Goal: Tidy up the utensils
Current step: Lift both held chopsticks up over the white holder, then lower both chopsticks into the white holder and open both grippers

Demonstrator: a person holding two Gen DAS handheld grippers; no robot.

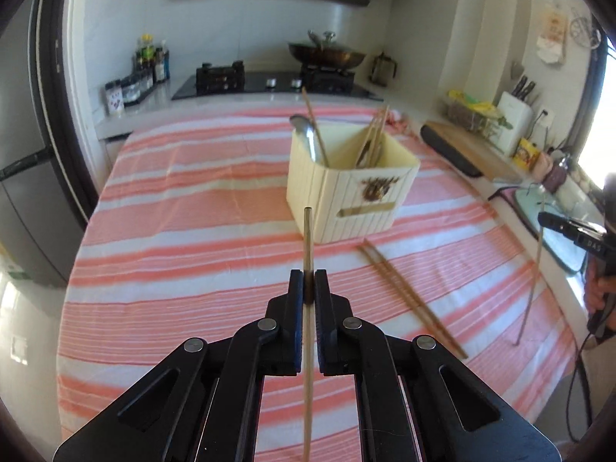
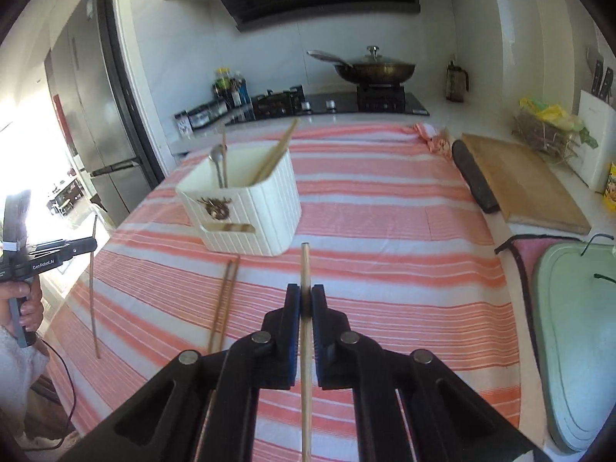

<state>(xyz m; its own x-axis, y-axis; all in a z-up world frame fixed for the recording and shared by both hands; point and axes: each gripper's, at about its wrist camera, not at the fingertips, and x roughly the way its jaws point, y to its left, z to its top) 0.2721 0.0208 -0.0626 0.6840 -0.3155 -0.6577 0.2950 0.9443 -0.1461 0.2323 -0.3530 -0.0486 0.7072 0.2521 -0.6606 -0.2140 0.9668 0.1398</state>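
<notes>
- L gripper (image 1: 308,283) was clamped tight on one chopstick (image 1: 307,238). The stick ran straight down the slot btw the two pads, tip poking out past the fingertips toward the holder, rest trailing back under the cam.
- R gripper (image 2: 305,300) same deal: shut on its own chopstick (image 2: 305,265), stick centred btw the pads, short end sticking out front, long end running back toward me.
- From the right wrist cam I could see my left gripper off at the left edge w/ its stick hanging down below the jaws, clear of the cloth. The left wrist cam showed the same for the right one, at the right edge.
- Cream ribbed utensil holder (image 2: 246,211) sat upright on the striped pink cloth (image 2: 385,231), ahead of both grippers, not touching either stick.
- Already in the holder: a metal spoon (image 2: 217,161) + 1 stick at one end, a few more chopsticks leaning at the other.
- One loose pair of chopsticks (image 2: 225,300) lay flat on the cloth just in front of the holder, btw my two grippers, touching neither.
- Both pics had some blur.
</notes>
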